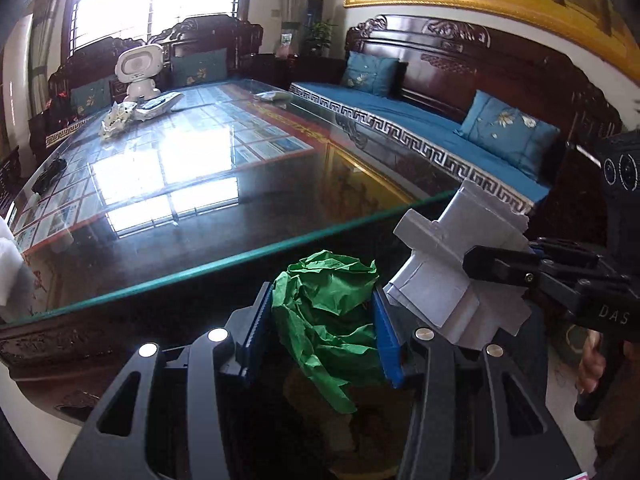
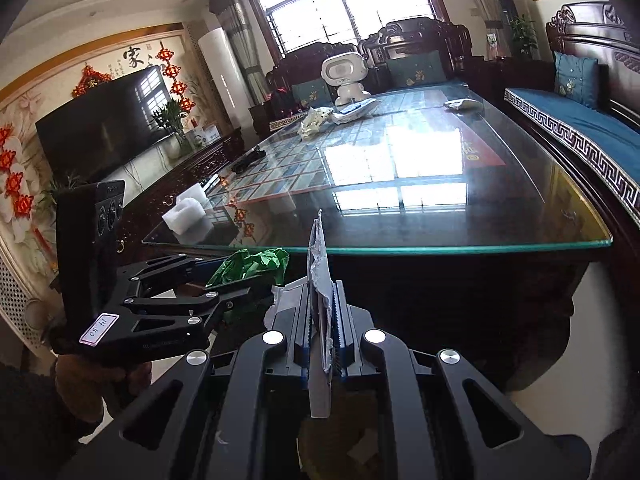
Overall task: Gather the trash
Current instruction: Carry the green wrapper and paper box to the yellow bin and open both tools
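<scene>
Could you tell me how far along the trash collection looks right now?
In hand: the left tool grips crumpled green paper, the right tool flattened grey cardboard, both off the glass table. Left: wrappers by the white robot toy, white foam.

Near half of the glass table [image 2: 440, 216] lies bare, open passage across it. Far end crowded: white robot toy [image 2: 347, 76], crumpled wrappers [image 2: 316, 120] beside it. White foam block [image 2: 188, 210] sits at the left corner; blue-cushioned bench [image 1: 400, 120] hems the right edge.
</scene>
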### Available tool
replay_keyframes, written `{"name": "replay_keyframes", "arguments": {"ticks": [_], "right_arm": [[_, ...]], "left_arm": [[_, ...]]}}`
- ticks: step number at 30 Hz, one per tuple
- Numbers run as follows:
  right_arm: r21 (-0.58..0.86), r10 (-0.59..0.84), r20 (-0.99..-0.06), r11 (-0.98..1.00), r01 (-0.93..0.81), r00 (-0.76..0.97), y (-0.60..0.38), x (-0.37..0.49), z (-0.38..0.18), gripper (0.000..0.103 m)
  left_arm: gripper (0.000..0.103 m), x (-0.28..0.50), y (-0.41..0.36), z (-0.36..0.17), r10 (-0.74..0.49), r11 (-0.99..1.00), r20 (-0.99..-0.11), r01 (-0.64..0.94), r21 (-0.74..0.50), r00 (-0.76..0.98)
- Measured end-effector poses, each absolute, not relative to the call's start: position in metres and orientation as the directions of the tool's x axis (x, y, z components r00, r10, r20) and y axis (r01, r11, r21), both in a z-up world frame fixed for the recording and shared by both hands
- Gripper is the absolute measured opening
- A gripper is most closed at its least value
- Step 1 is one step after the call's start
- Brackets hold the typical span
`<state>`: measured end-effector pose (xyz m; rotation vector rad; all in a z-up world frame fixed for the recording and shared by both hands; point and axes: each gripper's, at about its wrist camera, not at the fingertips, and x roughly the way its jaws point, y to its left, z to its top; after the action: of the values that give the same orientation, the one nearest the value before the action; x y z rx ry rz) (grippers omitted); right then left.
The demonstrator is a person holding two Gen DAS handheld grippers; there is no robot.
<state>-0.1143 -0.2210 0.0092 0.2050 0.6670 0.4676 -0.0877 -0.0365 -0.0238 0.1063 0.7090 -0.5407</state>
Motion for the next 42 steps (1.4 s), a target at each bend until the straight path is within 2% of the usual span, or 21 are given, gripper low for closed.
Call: {"name": "replay_keyframes", "arguments": {"ticks": [18,20,22,24,33,42], "right_arm": [[0.259,0.333,-0.718,0.943,-0.208,0.611,-0.218,-0.159,-0.088,0.012],[0.256,0.325,-0.729,0.946,-0.201,0.602,-0.217,-0.160,-0.092,0.017],[0.259,0.322,-0.740,0.947,-0.192,0.591,-0.217,-0.160,-0.098,0.031],[0.270,0.328,-0.745,0.944,-0.187,0.580,-0.218,-0.160,-0.102,0.035],[0.272,0.329,-0.727,0.944,-0.187,0.602,-0.223,-0.162,-0.093,0.035],[0.286,0.335,-0.693,0.941,-0.183,0.638,-0.237,-0.169,-0.078,0.040]], "left_arm": [[0.048,-0.122,-0.055,-0.103,-0.420,0.832,-0.762,0.545,-0.106,0.492],[0.048,-0.122,-0.056,-0.105,-0.416,0.830,-0.765,0.548,-0.099,0.492],[0.048,-0.122,-0.058,-0.106,-0.422,0.828,-0.765,0.550,-0.107,0.486],[0.048,-0.122,-0.058,-0.108,-0.425,0.828,-0.768,0.549,-0.117,0.479],[0.048,-0.121,-0.062,-0.111,-0.424,0.824,-0.774,0.554,-0.116,0.469],[0.048,-0.124,-0.075,-0.107,-0.433,0.809,-0.770,0.579,-0.103,0.468]]}}
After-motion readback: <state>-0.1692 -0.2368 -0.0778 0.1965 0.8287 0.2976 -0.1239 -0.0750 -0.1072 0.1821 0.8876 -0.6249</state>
